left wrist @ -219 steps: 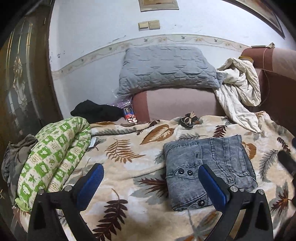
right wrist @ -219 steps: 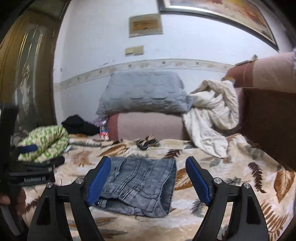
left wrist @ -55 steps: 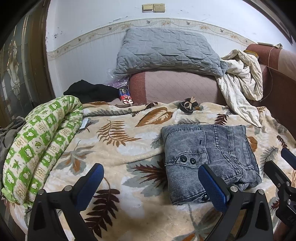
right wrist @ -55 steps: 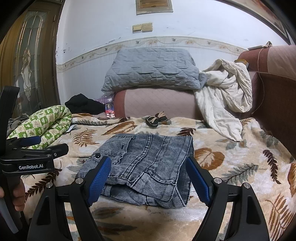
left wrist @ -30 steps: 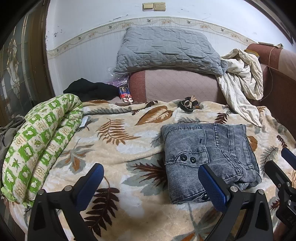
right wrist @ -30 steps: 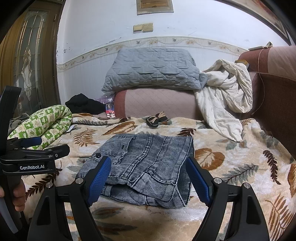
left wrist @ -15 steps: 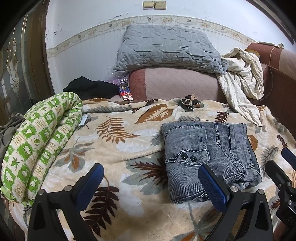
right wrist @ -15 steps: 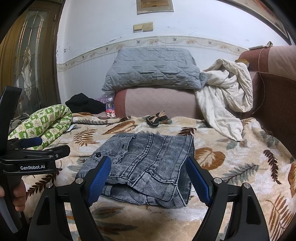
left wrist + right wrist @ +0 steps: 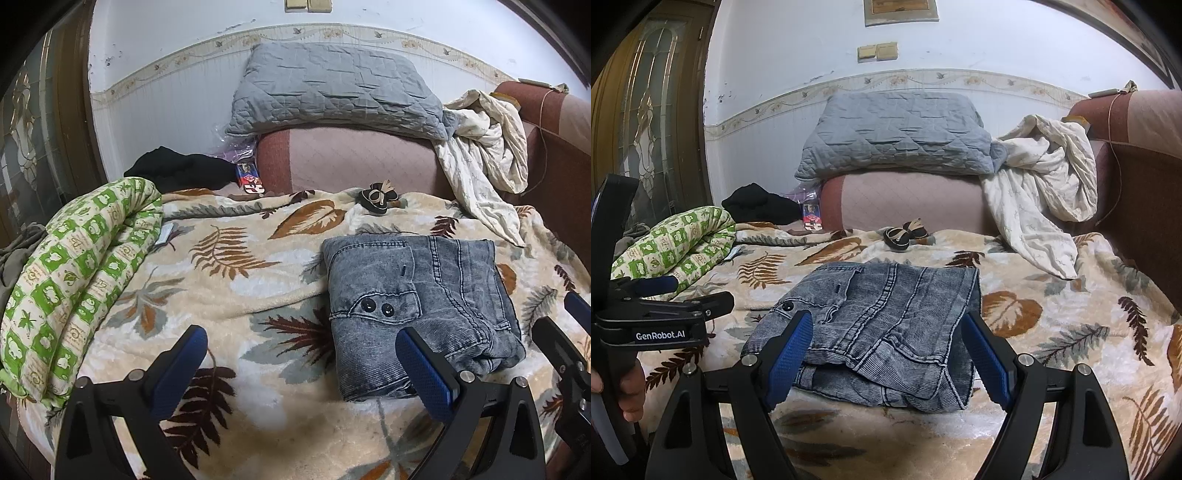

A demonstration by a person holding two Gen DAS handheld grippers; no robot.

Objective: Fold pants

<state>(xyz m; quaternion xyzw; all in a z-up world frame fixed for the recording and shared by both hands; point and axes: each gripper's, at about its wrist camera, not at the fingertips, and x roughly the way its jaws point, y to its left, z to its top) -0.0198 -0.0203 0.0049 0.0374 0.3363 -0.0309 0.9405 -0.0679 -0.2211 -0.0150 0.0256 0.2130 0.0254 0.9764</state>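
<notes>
The grey denim pants (image 9: 417, 302) lie folded into a compact rectangle on the leaf-patterned blanket (image 9: 229, 288), two black buttons showing on the near-left corner. My left gripper (image 9: 299, 354) hovers open just in front and to the left of them, nothing between its blue pads. From the right wrist view the folded pants (image 9: 882, 325) sit straight ahead, and my right gripper (image 9: 886, 343) stands open above their near edge without touching. The left gripper (image 9: 665, 295) also shows at the left edge there, held by a hand (image 9: 628, 387).
A rolled green-and-white quilt (image 9: 66, 280) lies along the left edge. A grey pillow (image 9: 332, 92) rests on a pink cushion (image 9: 354, 162) at the back, with a cream sheet (image 9: 484, 155) draped to the right. A small black shoe (image 9: 376, 195) and black cloth (image 9: 177, 170) lie behind.
</notes>
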